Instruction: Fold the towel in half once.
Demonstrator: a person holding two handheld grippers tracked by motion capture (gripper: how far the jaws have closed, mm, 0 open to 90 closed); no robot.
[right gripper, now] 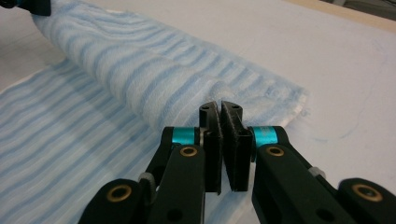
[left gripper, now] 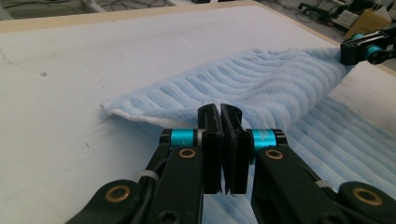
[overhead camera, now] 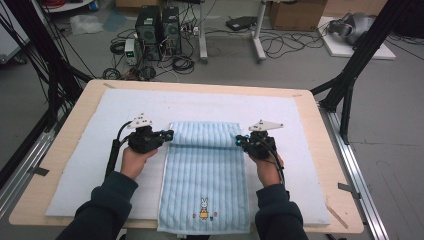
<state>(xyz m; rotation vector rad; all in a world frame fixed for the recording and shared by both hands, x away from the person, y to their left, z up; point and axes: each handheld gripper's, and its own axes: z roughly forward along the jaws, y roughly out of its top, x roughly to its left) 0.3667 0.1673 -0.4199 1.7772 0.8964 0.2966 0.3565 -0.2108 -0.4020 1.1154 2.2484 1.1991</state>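
Table (overhead camera: 320, 150) of pale wood carries a white mat (overhead camera: 100, 150), and on the mat lies a blue striped towel (overhead camera: 204, 175) with a small rabbit picture (overhead camera: 203, 209) near its front edge. Its far end is folded back toward the person, forming a raised roll across its width. Left gripper (overhead camera: 169, 134) pinches the roll's left end, jaws pressed together on the cloth. Right gripper (overhead camera: 239, 140) pinches the right end likewise, jaws shut tight on the fabric.
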